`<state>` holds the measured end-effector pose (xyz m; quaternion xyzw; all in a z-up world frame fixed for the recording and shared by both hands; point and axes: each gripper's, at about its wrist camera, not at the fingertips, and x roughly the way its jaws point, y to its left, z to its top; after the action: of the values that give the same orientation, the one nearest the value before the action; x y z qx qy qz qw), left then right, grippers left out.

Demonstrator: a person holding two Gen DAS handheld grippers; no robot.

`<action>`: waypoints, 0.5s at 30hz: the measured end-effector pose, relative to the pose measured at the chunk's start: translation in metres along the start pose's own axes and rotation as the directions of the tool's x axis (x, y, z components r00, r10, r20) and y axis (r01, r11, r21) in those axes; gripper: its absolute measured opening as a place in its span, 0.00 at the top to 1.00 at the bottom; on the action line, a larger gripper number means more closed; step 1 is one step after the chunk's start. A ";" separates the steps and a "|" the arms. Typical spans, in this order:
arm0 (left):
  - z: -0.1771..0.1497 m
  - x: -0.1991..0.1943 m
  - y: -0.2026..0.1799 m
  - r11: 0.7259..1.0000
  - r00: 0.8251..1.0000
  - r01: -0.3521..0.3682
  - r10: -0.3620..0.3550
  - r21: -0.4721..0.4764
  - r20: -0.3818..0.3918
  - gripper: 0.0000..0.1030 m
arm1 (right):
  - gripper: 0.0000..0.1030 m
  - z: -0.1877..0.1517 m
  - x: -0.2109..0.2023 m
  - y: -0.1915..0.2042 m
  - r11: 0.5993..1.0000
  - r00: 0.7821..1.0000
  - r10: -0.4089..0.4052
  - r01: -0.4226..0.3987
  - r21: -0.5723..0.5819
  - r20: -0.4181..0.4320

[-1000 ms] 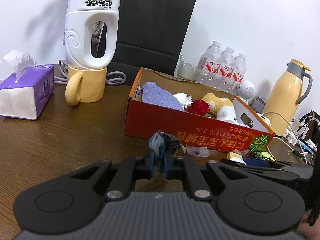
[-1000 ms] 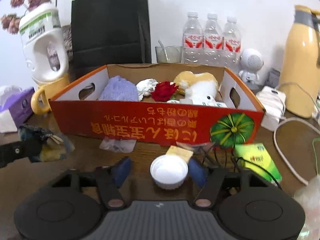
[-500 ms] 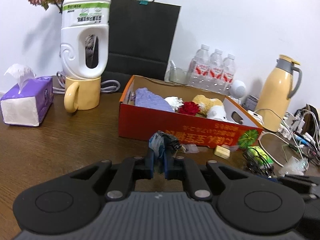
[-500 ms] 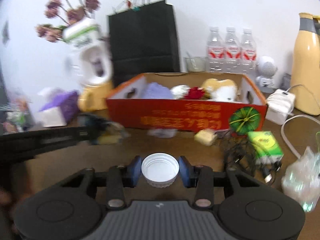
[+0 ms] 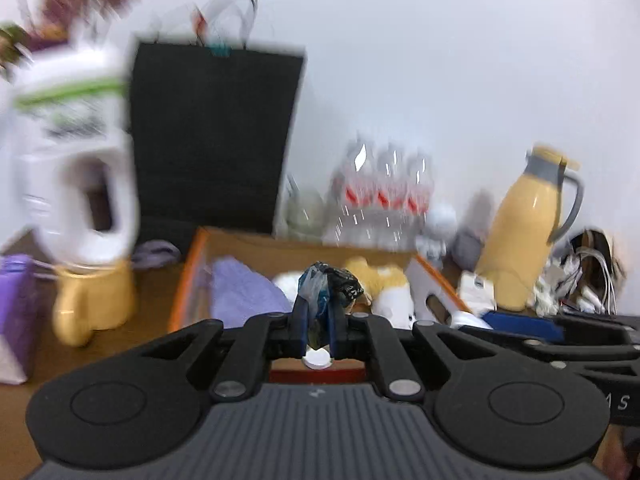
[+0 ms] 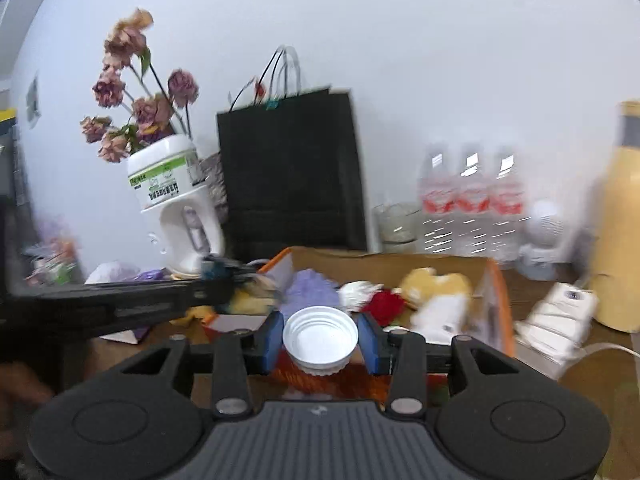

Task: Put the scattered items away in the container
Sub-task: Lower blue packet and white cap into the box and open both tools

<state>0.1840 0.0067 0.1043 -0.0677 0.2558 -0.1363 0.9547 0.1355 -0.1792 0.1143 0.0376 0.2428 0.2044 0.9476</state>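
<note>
Above the orange box (image 6: 498, 304), left tongs (image 5: 319, 320) pinch a crumpled wrapper (image 5: 330, 286); right tongs (image 6: 320, 338) clamp a white cap (image 6: 320, 336).

1. Black paper bag (image 6: 290, 168), upright against the white wall, handles up.
2. White jug (image 6: 176, 204) holding dried pink flowers (image 6: 136, 88), left of the bag.
3. Yellow mug (image 5: 94, 304) under the jug; blurred.
4. Three water bottles (image 6: 472, 208), red labels, side by side.
5. Yellow thermos (image 5: 528, 228), far right.
6. Purple box (image 5: 16, 312), possibly tissues.
7. Brown bench (image 6: 600, 360).
</note>
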 end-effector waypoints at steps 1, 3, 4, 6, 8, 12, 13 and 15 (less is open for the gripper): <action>0.003 0.014 0.003 1.000 0.999 -0.013 0.012 -0.016 -0.032 0.91 | 0.62 0.007 0.016 -0.007 1.000 0.999 0.028 -0.028 0.013 -0.040; 0.010 0.045 0.007 1.000 0.995 -0.026 0.024 -0.016 -0.099 0.91 | 0.62 0.018 0.051 -0.023 0.998 0.992 0.047 -0.041 0.051 -0.116; 0.012 0.058 0.008 0.999 0.991 -0.041 0.039 -0.015 -0.125 0.91 | 0.62 0.023 0.069 -0.031 0.998 0.988 0.027 -0.016 0.068 -0.151; 0.014 0.083 0.012 0.997 0.981 -0.071 0.072 0.012 -0.179 0.90 | 0.62 0.030 0.097 -0.037 0.998 0.975 -0.031 0.041 0.039 -0.218; 0.015 0.105 0.018 0.995 0.966 -0.098 0.098 0.012 -0.238 0.90 | 0.62 0.034 0.118 -0.042 0.997 0.962 -0.063 0.070 0.016 -0.267; 0.007 0.131 0.029 0.994 0.932 -0.101 0.108 0.040 -0.346 0.90 | 0.62 0.029 0.154 -0.048 0.996 0.922 -0.086 0.090 -0.007 -0.377; 0.004 0.135 0.030 0.993 0.923 -0.100 0.114 0.058 -0.367 0.89 | 0.62 0.026 0.162 -0.047 0.994 0.911 -0.108 0.101 -0.037 -0.398; -0.001 0.140 0.029 0.993 0.909 -0.067 0.100 0.094 -0.404 0.86 | 0.62 0.019 0.171 -0.043 0.992 0.896 -0.127 0.107 -0.070 -0.426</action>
<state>0.3063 -0.0068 0.0324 0.0106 0.4464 -0.1162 0.8872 0.2972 -0.1489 0.0469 -0.0444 0.4425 0.1558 0.8820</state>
